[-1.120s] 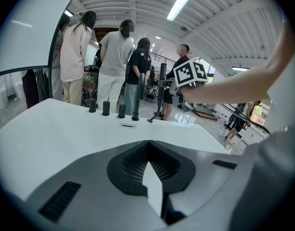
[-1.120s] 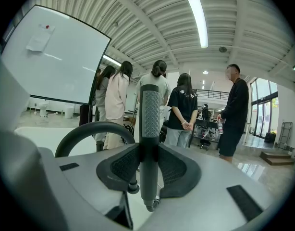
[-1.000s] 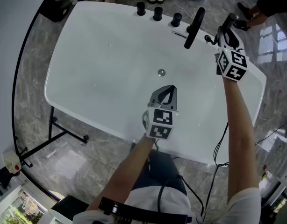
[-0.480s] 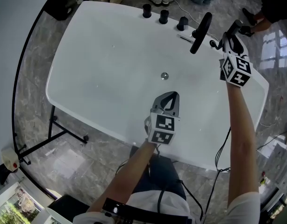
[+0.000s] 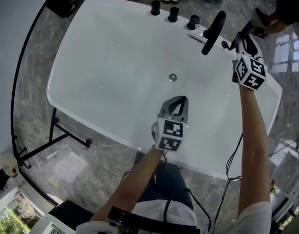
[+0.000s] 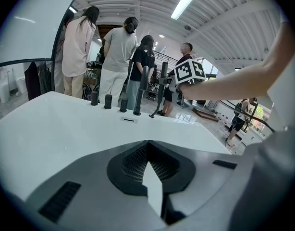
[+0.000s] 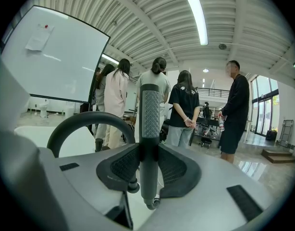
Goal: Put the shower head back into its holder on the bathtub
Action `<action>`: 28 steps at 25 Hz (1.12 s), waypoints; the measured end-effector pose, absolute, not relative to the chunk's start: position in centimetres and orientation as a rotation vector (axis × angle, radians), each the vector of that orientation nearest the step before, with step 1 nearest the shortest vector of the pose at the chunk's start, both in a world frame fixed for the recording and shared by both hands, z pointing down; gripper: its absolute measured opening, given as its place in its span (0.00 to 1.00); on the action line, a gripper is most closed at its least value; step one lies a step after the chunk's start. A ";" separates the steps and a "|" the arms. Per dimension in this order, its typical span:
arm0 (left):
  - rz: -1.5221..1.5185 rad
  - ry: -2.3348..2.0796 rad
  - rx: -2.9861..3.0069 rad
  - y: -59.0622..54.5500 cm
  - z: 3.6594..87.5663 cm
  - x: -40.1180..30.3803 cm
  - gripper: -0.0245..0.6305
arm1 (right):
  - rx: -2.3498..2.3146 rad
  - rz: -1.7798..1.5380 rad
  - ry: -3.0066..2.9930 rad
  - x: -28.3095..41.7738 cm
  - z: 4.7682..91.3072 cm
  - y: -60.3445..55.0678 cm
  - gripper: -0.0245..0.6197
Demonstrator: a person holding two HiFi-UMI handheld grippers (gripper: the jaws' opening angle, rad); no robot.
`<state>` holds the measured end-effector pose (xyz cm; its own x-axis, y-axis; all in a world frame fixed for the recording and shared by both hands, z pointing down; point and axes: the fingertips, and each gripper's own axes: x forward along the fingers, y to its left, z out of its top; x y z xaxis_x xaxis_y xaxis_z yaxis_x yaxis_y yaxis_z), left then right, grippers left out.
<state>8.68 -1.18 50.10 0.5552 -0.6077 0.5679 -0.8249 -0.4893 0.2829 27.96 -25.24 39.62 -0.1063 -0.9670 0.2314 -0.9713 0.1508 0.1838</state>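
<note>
- Nearest us, the left tongs hang over the near rim of the white, smooth bathtub. Their jaws are pressed together on nothing; we judge this hand is parked out of the way because the job needs only one.
- Mid-tub lies the small round metal drain, well apart from both tongs.
- At the far right corner, the right tongs are clenched on the slim black stick-shaped shower head. It is gripped low on the handle and stands upright, which we think suits lowering its foot into a socket.
- Just left of it rises the black arched tap spout. We cannot pick out the holder itself.
- Along the far rim stand three black round knobs, clear of the work.
</note>
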 end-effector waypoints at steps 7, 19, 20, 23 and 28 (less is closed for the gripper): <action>0.547 -1.151 2.250 -1.1 50.7 8.5 0.04 | 1.888 0.021 -2.137 28.3 39.7 -25.9 0.23; 0.546 -1.173 2.219 -1.3 52.3 8.0 0.04 | 1.903 0.015 -2.140 29.1 40.9 -26.7 0.23; 0.543 -1.175 2.218 -1.4 52.4 8.0 0.04 | 1.903 0.015 -2.139 29.2 41.0 -26.7 0.23; 0.540 -1.177 2.212 -1.6 52.8 8.0 0.04 | 1.898 0.010 -2.138 29.3 41.2 -26.9 0.23; 0.545 -1.179 2.205 -1.7 53.5 7.9 0.04 | 1.877 -0.015 -2.154 29.3 41.3 -27.2 0.23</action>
<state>7.89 -1.73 53.53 0.5272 -0.6113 0.5903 -0.8457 -0.4453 0.2941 29.31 -27.15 41.30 -0.1141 -0.9721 0.2049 -0.9692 0.1542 0.1919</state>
